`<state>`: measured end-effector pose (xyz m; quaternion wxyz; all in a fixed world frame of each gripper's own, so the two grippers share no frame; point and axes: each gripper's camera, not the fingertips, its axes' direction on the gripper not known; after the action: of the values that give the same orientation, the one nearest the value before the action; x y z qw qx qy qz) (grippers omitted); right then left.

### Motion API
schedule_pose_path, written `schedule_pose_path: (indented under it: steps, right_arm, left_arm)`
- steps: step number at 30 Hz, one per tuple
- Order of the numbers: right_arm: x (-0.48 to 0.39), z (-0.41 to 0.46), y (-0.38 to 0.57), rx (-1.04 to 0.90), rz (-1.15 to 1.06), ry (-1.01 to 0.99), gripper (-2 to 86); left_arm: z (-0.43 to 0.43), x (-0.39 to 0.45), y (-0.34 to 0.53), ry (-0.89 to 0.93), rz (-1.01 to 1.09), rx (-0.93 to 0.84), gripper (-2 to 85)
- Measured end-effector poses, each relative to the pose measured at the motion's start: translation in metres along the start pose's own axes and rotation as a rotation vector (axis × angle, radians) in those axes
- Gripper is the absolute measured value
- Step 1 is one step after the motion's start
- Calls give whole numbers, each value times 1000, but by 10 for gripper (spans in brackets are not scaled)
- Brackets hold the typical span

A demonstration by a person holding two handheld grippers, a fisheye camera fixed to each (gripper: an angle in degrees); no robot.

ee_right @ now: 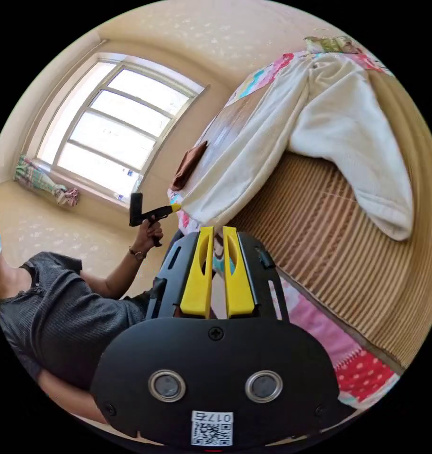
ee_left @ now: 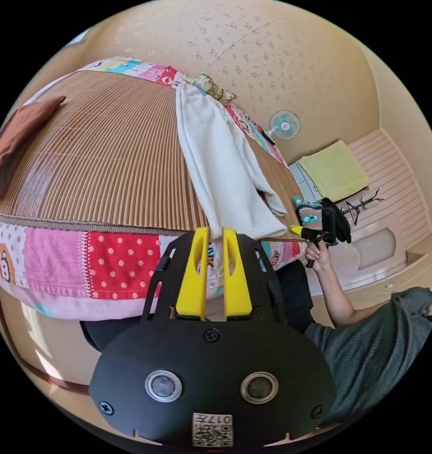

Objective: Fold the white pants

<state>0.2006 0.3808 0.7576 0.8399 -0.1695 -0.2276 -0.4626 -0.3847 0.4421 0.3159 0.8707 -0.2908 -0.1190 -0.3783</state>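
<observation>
Your white pants (ee_left: 223, 161), soft cream-white fabric, lie lengthwise on the brown slatted bamboo mat (ee_left: 107, 156) that covers the bed, one leg hem at the near edge just past the tips of your left gripper (ee_left: 216, 234). The other leg bends off to the side toward your right gripper (ee_left: 296, 230).

The left gripper's yellow jaws stand nearly together with only a thin slot between them, and the hem sits right at their tips; whether cloth is actually caught in that slot is hard to tell, so check before you pull. In the right gripper view, the right gripper (ee_right: 217, 232) also has its jaws close together with a narrow gap, and they hang off the bed edge over the pink patchwork quilt (ee_right: 329, 331) with nothing between them.

To do this step well, I would first straighten the bent leg so it lies alongside the other, both hems level. Take each hem corner with a firm bite, not just the edge threads, and lift both sides together so the fabric doesn't drag and bunch on the mat's ridges. Carry the hems toward the waistband, away from your tips, and lay them down flat.

For writing: each gripper body carries a small printed code sticker (ee_left: 212, 429); I won't read it out. No brand shows on the pants.
</observation>
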Motion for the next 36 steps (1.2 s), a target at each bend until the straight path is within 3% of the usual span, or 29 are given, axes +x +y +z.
schedule_pose_path:
  steps: [2, 5, 9, 12, 15, 17, 20, 22, 26, 31, 33, 36]
  right_arm:
    - [33, -47, 2, 142, 183, 156, 67]
    - [75, -79, 0, 250, 349, 217, 117]
    - [110, -69, -15, 172, 432, 257, 128]
    - [118, -50, -28, 94, 410, 202, 82]
    - [110, -61, -31, 169, 308, -129, 45]
    - [112, -96, -13, 447, 238, -560, 33]
    - [126, -135, 22, 714, 224, -755, 25]
    - [134, -160, 44, 767, 257, -614, 23]
    - [159, -180, 77, 579, 530, -90, 24]
    - [171, -154, 83, 465, 535, -30, 28]
    - [164, -149, 80, 450, 523, 37, 29]
    - [154, -140, 79, 444, 511, 104, 29]
  left_arm:
    - [-5, -5, 6, -36, -36, 5, 58]
    - [-9, -11, 14, -20, -67, 21, 61]
    - [-9, -7, 17, 5, -85, 29, 62]
    - [-12, 3, 16, 6, -73, 44, 58]
    - [-17, 9, 17, 12, -66, 46, 52]
    - [-21, 10, 19, 13, -64, 51, 51]
    - [-26, 8, 23, 12, -74, 52, 50]
    - [-27, 7, 26, 11, -85, 56, 50]
    - [-18, 10, 29, 10, -86, 38, 53]
    - [7, 40, 11, -44, -4, 7, 102]
    - [24, 59, -10, -154, 61, 3, 113]
    - [50, 54, -34, -315, -1, 2, 135]
